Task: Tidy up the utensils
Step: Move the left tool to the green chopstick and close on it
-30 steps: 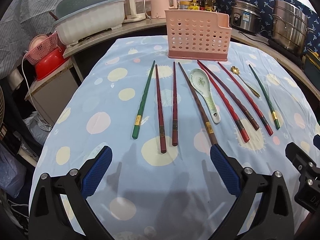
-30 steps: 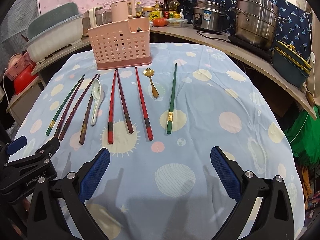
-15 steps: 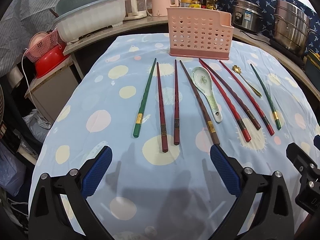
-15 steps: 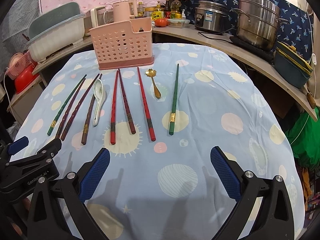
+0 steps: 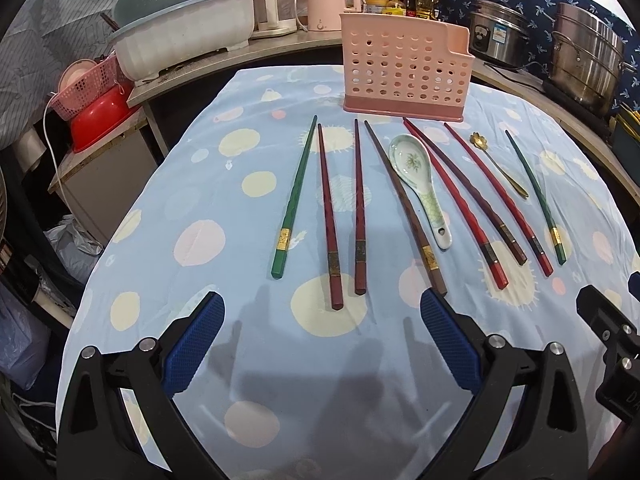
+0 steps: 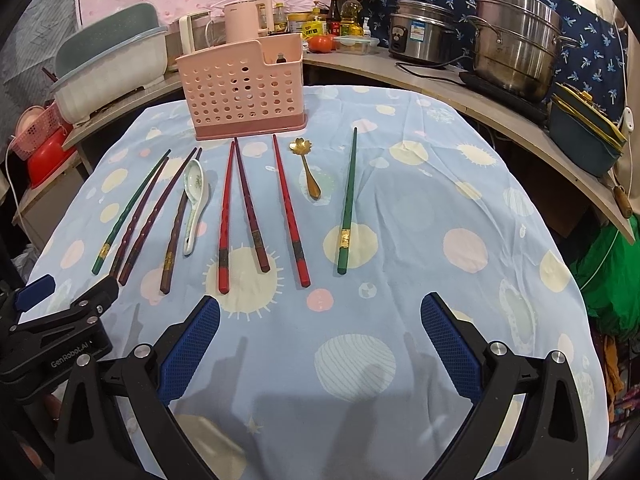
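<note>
Along the bottom of the left wrist view, the left gripper (image 5: 322,342) is spread wide, its blue pads (image 5: 195,346) holding nothing and hanging above the spotted blue tablecloth (image 5: 200,184). At the lower right edge of that frame a black part of the right gripper shows. Low in the right wrist view, the right gripper (image 6: 320,344) is likewise spread wide and empty over the cloth, with the left gripper's black body at the lower left edge.

Just beyond the pads, across the middle of both frames, the utensils lie flat in a row, handles toward the cameras: a green chopstick (image 5: 294,196) at the left, two dark red chopsticks (image 5: 344,212), a brown chopstick (image 5: 404,208), a white ceramic spoon (image 5: 420,184) just beside it, three more red and dark chopsticks (image 5: 476,200), a small gold spoon (image 5: 498,166), and a second green chopstick (image 5: 536,196) at the right.

Behind the row, upper centre, a pink perforated utensil holder (image 5: 404,72) stands upright on the cloth, apart from the chopstick tips. Farther back, a counter carries a dish drainer (image 5: 184,36) at upper left, a pink kettle (image 5: 326,4), and steel pots (image 5: 584,52) at upper right.
</note>
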The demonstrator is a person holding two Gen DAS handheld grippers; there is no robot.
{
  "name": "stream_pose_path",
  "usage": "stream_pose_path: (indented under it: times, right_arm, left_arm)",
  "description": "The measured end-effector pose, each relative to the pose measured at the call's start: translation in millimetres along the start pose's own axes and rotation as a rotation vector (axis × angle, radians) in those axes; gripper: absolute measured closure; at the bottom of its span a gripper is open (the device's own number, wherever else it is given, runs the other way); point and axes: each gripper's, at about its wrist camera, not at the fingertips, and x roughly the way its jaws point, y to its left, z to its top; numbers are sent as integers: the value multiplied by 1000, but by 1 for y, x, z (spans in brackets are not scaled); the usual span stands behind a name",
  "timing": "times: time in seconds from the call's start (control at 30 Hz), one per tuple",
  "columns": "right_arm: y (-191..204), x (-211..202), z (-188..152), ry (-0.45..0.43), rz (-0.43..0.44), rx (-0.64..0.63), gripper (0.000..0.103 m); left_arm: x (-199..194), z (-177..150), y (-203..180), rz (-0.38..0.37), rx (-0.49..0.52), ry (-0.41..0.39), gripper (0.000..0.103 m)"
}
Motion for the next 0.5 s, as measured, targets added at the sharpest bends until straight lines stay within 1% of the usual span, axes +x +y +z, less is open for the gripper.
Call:
stream_pose_path:
  times: [0.07,0.23,0.3,0.37,0.5]
  right_arm:
    - [-2,2,2,4,-2,8,7]
    - [-11,9,9,17,-29,27,8]
    - [-16,13,13,23,-39,42,12]
    - [-20,18,17,34,-44,55,18]
    - [-24,33,24,63,-42,74,26]
  left_arm:
    - [1,0,4,-2,-13,0,9]
    - [5,5,16,19,-22,-3,9]
    - [8,8,24,28,-40,-1,9]
    - [11,11,33,37,-54,3,9]
    - [19,17,47,57,-72,2,9]
